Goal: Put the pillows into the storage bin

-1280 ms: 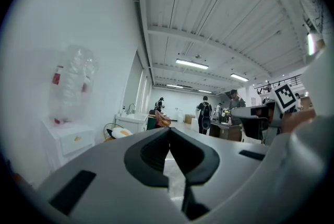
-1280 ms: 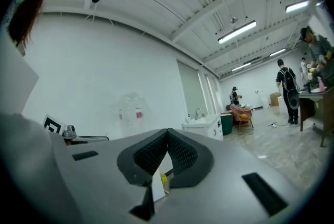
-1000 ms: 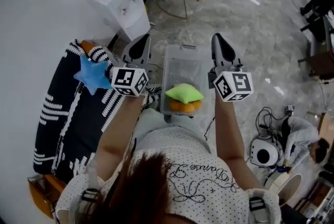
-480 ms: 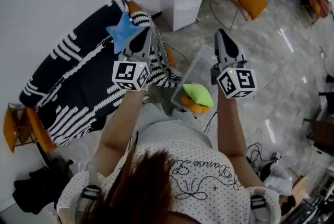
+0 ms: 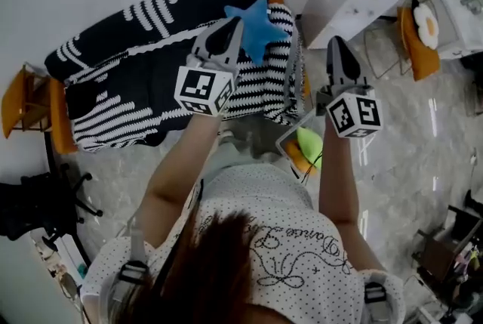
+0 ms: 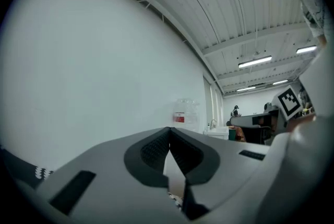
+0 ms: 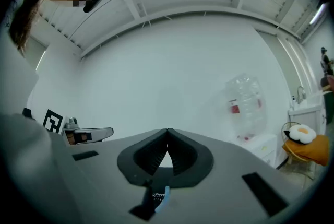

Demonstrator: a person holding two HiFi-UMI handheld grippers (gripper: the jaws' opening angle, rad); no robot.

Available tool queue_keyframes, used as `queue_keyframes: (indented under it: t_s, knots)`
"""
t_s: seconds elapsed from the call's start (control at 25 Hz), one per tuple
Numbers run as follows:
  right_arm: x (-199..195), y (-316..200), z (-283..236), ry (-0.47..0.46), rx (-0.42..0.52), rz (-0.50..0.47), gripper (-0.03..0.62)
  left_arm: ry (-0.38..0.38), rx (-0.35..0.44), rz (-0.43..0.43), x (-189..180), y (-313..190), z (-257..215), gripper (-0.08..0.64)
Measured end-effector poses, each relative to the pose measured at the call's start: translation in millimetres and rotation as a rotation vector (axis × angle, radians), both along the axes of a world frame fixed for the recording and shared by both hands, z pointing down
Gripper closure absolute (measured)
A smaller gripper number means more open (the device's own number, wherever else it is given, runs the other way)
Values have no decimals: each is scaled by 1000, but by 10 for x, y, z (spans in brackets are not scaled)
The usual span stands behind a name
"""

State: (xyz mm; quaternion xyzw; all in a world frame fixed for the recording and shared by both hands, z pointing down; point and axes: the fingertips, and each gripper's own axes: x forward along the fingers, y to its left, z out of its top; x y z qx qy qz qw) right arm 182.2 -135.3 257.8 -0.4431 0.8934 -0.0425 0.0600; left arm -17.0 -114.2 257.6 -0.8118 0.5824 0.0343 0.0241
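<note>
On striped couch, blue star pillow

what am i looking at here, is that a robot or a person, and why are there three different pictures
It's a person, not a robot. Each hand holds a tool with two jaws: the left gripper and the right gripper. The cubes with square patterns are part of them.

The head view comes from a camera on the person's head, looking down over hair and arms. The other two pictures come from a camera riding on each gripper, looking along its jaws. Both show mostly a white wall.

Both pairs of jaws are together with nothing between them, so nothing is held.

In the head view a blue star pillow lies on a black-and-white striped blanket. By the right arm, a clear storage bin on the floor holds a green pillow and an orange pillow.
</note>
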Motion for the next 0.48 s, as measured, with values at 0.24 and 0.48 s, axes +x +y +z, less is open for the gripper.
queue_keyframes:
  t_s: [0.24, 0.48]
  knots:
    - [-937, -162, 110, 1, -23, -70, 580, 28, -32, -82, -960, 34, 134, 557]
    - [-1583, -264, 254, -4, -46, -111, 580, 23, -53, -127, -1604, 63, 263, 557]
